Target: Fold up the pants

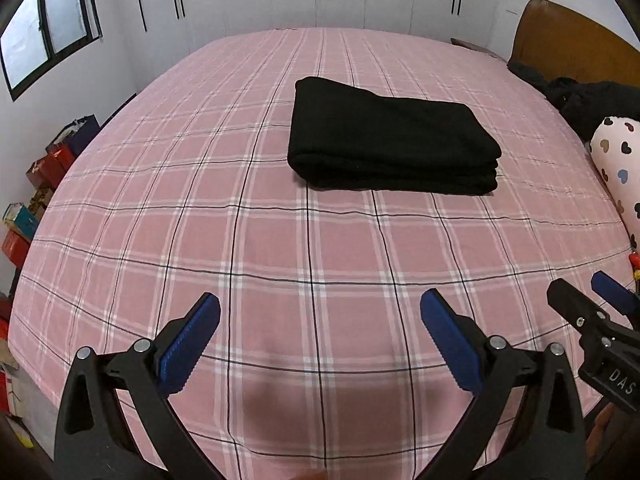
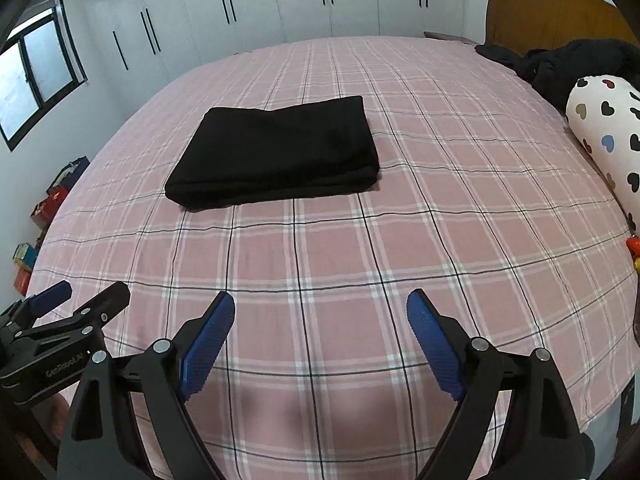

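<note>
Both jaws of the left gripper (image 1: 320,312) and right gripper (image 2: 321,310) are spread, empty. Pants (image 1: 390,138) lie folded mid-bed (image 1: 280,248), well apart; withdrawal should be kept clear.

1 folded pants (image 1: 390,140), 2 grippers (image 1: 320,332), 1 pillow (image 1: 618,160)

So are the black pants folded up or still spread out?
Folded. The pants lie as a neat stacked rectangle on the bed, layered edges showing at the front.

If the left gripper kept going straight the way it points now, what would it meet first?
Probably the bare pink plaid bedsheet: the open left gripper tilts down at it. The folded black pants lie farther on.
</note>
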